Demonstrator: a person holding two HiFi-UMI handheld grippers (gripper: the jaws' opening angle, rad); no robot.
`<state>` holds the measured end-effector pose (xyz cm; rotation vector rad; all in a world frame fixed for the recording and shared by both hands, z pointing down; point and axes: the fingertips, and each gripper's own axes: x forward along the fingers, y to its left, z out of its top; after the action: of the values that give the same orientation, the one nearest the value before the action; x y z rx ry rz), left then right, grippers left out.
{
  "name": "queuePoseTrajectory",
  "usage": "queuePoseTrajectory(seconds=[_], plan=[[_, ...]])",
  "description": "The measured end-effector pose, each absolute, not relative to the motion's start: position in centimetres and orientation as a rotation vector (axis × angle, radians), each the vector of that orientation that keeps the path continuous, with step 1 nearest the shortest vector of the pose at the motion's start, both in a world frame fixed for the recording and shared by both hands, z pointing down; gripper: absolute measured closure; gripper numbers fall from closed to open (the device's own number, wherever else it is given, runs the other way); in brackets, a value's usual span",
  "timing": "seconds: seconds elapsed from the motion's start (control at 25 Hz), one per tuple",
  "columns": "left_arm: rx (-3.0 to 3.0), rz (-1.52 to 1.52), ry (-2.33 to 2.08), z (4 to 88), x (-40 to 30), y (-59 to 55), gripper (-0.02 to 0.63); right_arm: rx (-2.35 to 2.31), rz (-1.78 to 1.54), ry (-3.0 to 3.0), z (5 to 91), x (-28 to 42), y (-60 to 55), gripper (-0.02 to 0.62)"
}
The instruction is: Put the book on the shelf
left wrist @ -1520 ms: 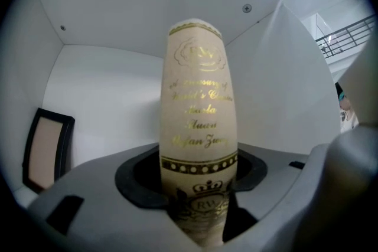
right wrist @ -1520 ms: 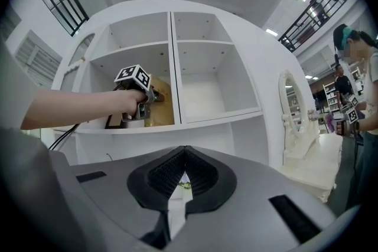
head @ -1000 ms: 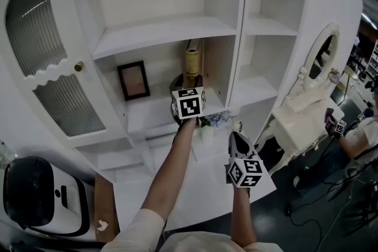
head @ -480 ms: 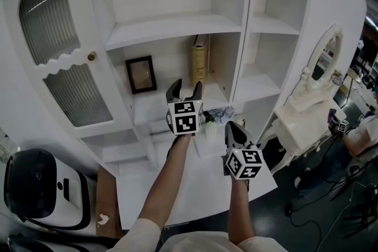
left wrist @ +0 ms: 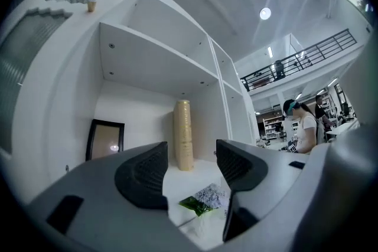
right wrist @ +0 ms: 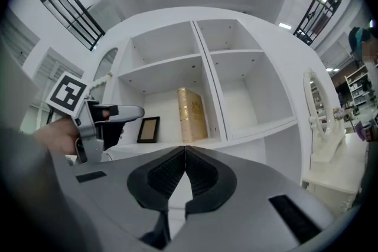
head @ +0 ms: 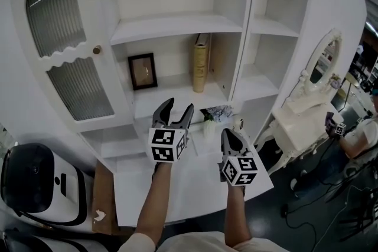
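Observation:
A tan book (head: 200, 63) stands upright on the middle shelf (head: 171, 97) of the white cabinet, against the compartment's right wall. The left gripper view shows the book (left wrist: 183, 135) spine-on, and the right gripper view shows the book (right wrist: 192, 114) beside the divider. My left gripper (head: 176, 114) hangs in front of and below that shelf, open and empty, well back from the book. My right gripper (head: 231, 140) is lower and to the right over the counter, shut with nothing between its jaws.
A small black picture frame (head: 142, 71) leans at the shelf's back left. A green and white packet (head: 216, 113) lies near the shelf's front right. A glass-fronted cabinet door (head: 65, 50) is on the left. A white dressing table (head: 307, 109) stands at right, a white and black machine (head: 35, 186) at lower left.
My left gripper has let go of the book, opened, and drawn back down out of the shelf. The book stays upright. The right gripper has barely moved.

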<state>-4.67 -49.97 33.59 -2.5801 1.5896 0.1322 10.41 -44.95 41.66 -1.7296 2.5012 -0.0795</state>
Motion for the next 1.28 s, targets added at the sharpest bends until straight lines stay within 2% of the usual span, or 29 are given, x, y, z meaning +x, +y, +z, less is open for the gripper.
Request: queuePoseTrajectory(seconds=[0.6,1.28], plan=[[-2.594,0.074,1.586,42.0,-7.7,-42.2,0.334,-1.714,-0.118,2.534,44.4,9.3,-43.4,0.569],[-2.636,0.158,1.542,42.4,-7.7,-37.9,0.334,-1.678,-0.110,2.566,44.8,7.4,-42.0,0.569]])
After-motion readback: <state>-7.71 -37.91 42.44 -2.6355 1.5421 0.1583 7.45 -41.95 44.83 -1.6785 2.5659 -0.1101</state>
